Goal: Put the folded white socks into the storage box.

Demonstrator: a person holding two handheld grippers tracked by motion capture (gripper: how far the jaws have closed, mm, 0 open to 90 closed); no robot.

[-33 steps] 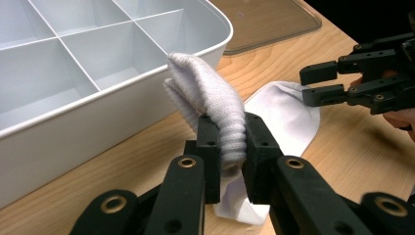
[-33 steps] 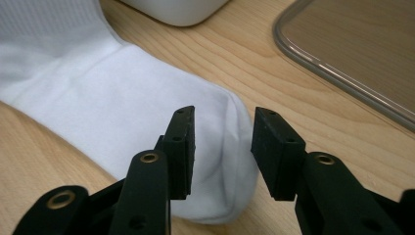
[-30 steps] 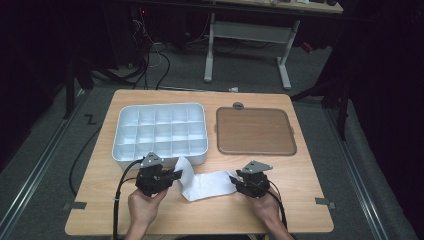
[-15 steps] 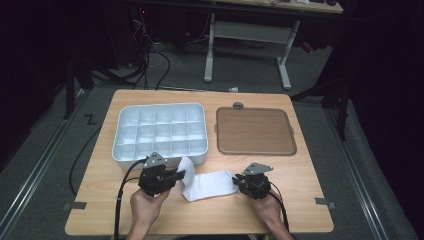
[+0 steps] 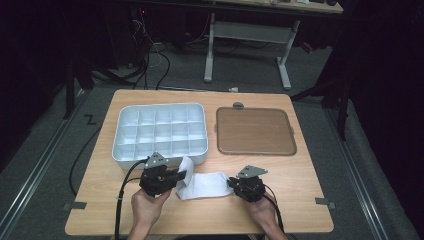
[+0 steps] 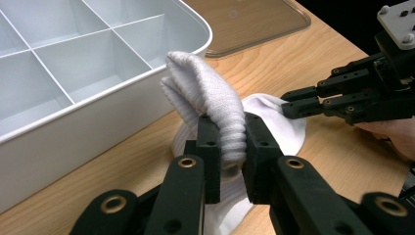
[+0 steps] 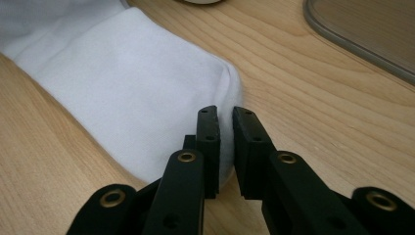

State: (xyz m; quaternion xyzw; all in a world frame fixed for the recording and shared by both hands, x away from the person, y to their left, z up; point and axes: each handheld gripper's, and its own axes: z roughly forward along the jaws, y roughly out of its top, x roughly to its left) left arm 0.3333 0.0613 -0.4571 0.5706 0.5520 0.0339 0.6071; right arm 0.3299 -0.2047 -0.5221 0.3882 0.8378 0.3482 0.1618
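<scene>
White sock (image 5: 205,183), ribbed knit at the cuff, smooth at the toe. Lies flat on the worktop (image 5: 300,200) just in front of the white compartment tray (image 5: 160,131); cuff end lifted and bunched next to the tray's front wall, toe end pointing away from it.

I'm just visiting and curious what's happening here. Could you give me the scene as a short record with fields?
Work in hand: a white sock held at both ends on the wooden table
Left gripper: shut on the sock's ribbed cuff, which is folded upward
Right gripper: jaws have just been closing, pinching the sock's toe edge
Behind sock: white compartment tray, its cells look bare
Right of tray: brown clear lid, lying flat
</scene>
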